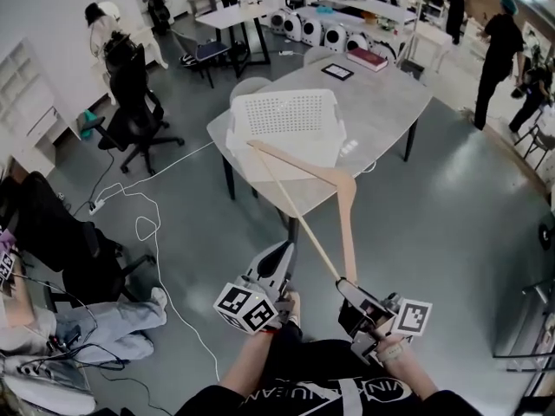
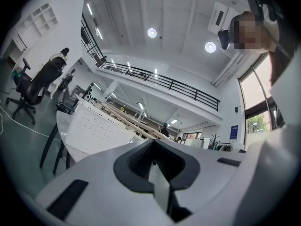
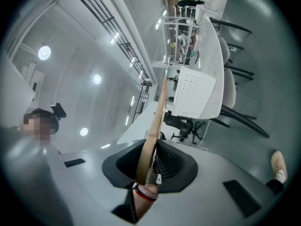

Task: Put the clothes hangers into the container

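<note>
Because your right gripper [image 1: 347,289] has its jaws drawn narrow onto 1 end corner of the wooden hanger [image 1: 345,224], you are carrying the whole frame from its far edge. Its other tip reaches out to the near rim of the white perforated container [image 1: 295,115] on the grey table [image 1: 381,102]. In the right gripper view the wood [image 3: 157,112] runs straight out from between the pads toward the container [image 3: 195,91].

Your left gripper [image 1: 284,251] hangs just beside the right one, and its own view shows the jaws together on nothing [image 2: 157,173].

Expect the hanger to be light and fully stiff, so it will not sag or fold. Held by 1 corner, though, it has a long lever arm. Smooth finished wood is likely to pivot or slip in the pads if the far tip knocks the container wall.

A grip nearer the neck, where the 2 arms meet, would balance better. The thin lower bar would also take a firm pinch. I cannot make out the hook.

If you keep the present hold, tip the free end down over the rim before letting go. The 3-sided frame is wide, and it may catch across the opening rather than drop in.
</note>
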Tool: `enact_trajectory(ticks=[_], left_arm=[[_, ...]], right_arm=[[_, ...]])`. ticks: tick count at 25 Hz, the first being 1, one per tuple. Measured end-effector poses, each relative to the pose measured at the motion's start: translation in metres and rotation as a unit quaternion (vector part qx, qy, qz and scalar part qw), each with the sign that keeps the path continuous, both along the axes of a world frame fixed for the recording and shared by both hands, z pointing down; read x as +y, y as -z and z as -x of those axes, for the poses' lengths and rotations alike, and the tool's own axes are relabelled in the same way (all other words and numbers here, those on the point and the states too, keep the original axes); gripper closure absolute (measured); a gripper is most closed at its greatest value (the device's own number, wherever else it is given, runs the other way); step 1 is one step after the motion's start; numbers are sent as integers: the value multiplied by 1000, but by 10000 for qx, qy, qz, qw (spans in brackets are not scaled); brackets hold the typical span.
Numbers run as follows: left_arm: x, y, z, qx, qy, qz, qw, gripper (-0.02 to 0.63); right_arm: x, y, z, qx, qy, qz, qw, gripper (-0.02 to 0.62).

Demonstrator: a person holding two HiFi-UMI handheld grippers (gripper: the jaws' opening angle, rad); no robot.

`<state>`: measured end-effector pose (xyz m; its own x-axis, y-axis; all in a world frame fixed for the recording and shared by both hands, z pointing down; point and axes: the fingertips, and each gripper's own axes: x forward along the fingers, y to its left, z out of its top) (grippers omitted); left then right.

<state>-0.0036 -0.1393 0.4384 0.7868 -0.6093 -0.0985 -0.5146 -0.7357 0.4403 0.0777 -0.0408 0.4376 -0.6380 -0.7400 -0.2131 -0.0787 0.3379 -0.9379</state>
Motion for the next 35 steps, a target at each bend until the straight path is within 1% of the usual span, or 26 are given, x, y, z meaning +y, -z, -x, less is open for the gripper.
enact_trajectory(ticks=[4,8,14,23,29,32,35], left_arm=[[-35,3,-5,16,-107,15,9999,597],[-64,4,-15,-17,-387,-23,9992,597],[-109,1,-23,-12,-550,37,9985,597],[-169,-15,-26,-61,-783,273,9965,597],[-199,-16,-27,-92,-956,253,9951,597],[-215,-17,-27,-91,-919,236,9954,597],[-223,-14,-30,-15,-859,262,9960,597]], right_arm=[[-35,4,-1,-5,-43,-16,10000,526],[-68,4,-4,7,-116,22,9999,526],[-109,-4,-9,1,-227,178,9996,526],[-169,-7,-10,119,-301,311,9990,526],[-195,-9,-12,294,-232,397,9985,526],[-206,-10,-15,443,-182,449,9978,526],[-210,-8,-18,416,-105,605,9972,526]])
